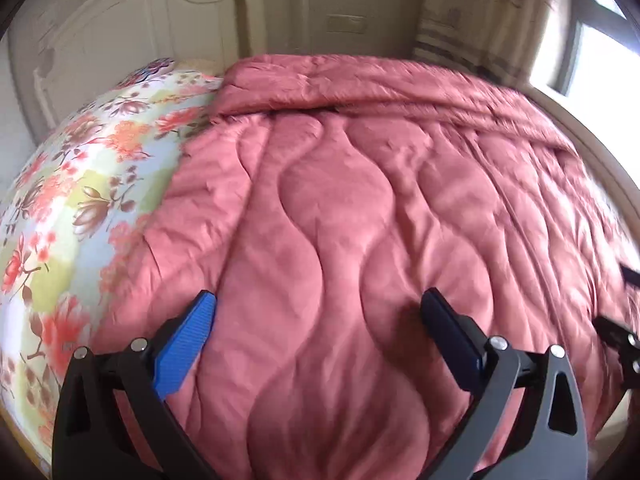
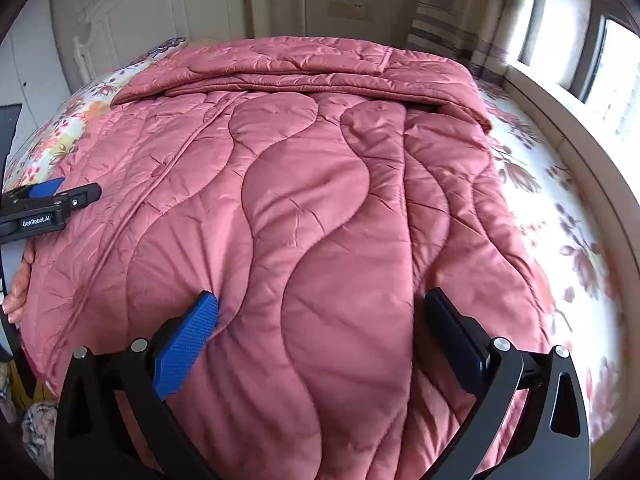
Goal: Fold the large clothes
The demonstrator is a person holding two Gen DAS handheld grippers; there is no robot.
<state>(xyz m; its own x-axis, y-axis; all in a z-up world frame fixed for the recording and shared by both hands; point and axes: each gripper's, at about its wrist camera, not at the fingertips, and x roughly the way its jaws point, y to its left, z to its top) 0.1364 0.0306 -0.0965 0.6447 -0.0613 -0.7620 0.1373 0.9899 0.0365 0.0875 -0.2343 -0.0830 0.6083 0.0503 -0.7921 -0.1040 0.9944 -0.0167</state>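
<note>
A large pink quilted blanket (image 1: pixel 340 200) lies spread over the bed, its far edge folded back on itself. It also fills the right wrist view (image 2: pixel 320 200). My left gripper (image 1: pixel 318 304) is open and empty, just above the blanket's near part. My right gripper (image 2: pixel 320 306) is open and empty too, over the blanket near its front edge. The left gripper also shows at the left edge of the right wrist view (image 2: pixel 52 204), over the blanket's left side.
A floral bedsheet (image 1: pixel 68 208) covers the mattress left of the blanket, and right of it in the right wrist view (image 2: pixel 560 208). A white headboard (image 1: pixel 120 40) stands behind. A window (image 2: pixel 616 64) and curtain (image 2: pixel 448 8) are at the right.
</note>
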